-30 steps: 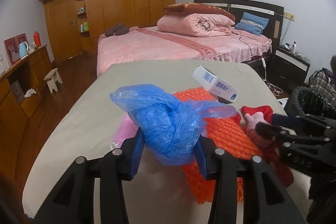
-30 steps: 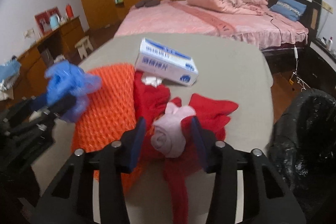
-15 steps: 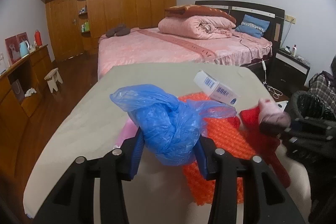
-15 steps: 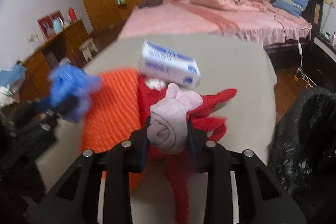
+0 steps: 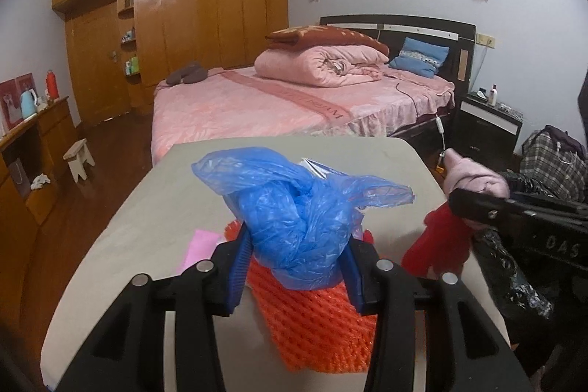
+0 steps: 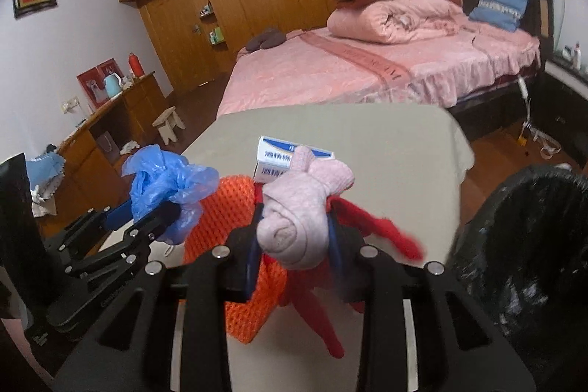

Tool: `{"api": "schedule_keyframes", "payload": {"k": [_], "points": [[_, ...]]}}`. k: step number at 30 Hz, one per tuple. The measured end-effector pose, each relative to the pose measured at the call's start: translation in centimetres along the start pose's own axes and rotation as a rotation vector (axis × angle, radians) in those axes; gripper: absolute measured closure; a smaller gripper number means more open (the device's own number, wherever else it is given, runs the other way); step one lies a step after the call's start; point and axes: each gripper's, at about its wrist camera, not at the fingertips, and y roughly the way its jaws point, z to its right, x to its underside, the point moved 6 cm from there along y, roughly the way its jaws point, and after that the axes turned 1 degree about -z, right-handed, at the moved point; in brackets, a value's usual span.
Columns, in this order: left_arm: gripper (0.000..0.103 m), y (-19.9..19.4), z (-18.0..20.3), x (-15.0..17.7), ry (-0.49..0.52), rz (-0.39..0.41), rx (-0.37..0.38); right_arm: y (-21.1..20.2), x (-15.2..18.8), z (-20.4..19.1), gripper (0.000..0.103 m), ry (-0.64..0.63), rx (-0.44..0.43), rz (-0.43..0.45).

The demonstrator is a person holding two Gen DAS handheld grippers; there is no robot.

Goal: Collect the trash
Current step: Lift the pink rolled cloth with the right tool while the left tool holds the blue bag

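My left gripper (image 5: 297, 267) is shut on a crumpled blue plastic bag (image 5: 297, 223), held above the beige table (image 5: 165, 208). Under it lies an orange mesh sheet (image 5: 316, 326). My right gripper (image 6: 294, 256) is shut on a rolled pale pink cloth (image 6: 297, 219), lifted off the table. A red cloth (image 6: 382, 234) dangles from the same grip. The left wrist view shows that pink roll (image 5: 474, 177) at the right, with the red cloth (image 5: 437, 245) hanging below it. In the right wrist view the blue bag (image 6: 165, 182) is at the left.
A white and blue box (image 6: 279, 160) lies on the table behind the orange mesh (image 6: 228, 204). A pink paper (image 5: 200, 247) lies left of the mesh. A bin lined with a black bag (image 6: 529, 245) stands off the table's right edge. A bed is beyond the table.
The right gripper closed on the pink roll and lifted it, with the red cloth, up off the table. The left gripper rose a little with the blue bag.
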Motion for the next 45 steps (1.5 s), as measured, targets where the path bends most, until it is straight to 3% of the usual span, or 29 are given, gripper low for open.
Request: {"api": "schedule_keyframes", "payload": {"k": [7, 12, 16, 27, 32, 41, 43, 45], "points": [[0.059, 1.1, -0.9, 1.5, 0.008, -0.044, -0.035, 3.8, 2.0, -0.1, 0.070, 0.004, -0.009, -0.083], [0.059, 2.3, -1.3, 3.0, 0.013, -0.080, -0.047, 5.0, 3.5, 0.6, 0.056, 0.001, 0.028, -0.131], [0.059, 3.1, -1.4, 3.7, 0.010, -0.097, -0.043, 4.9, 4.6, 1.4, 0.051, 0.019, 0.053, -0.157], [0.059, 3.2, -2.3, 4.0, 0.000, -0.087, -0.052, 0.2, 1.4, -0.4, 0.046, -0.021, 0.045, -0.066], [0.059, 3.0, -2.5, 3.6, -0.004, -0.070, -0.053, 2.2, 0.4, -1.1, 0.046, -0.044, 0.041, -0.060], [0.059, 2.6, -4.2, 2.8, -0.003, -0.054, -0.089, 8.6, 2.1, -2.2, 0.047, -0.080, 0.040, -0.156], [0.059, 2.7, -4.2, 2.8, -0.004, -0.056, -0.089, 9.6, 2.7, -1.9, 0.050, -0.086, 0.052, -0.183], [0.059, 2.8, -4.2, 2.8, -0.004, -0.061, -0.087, 10.1, 3.1, -1.7, 0.061, -0.093, 0.057, -0.200]]}}
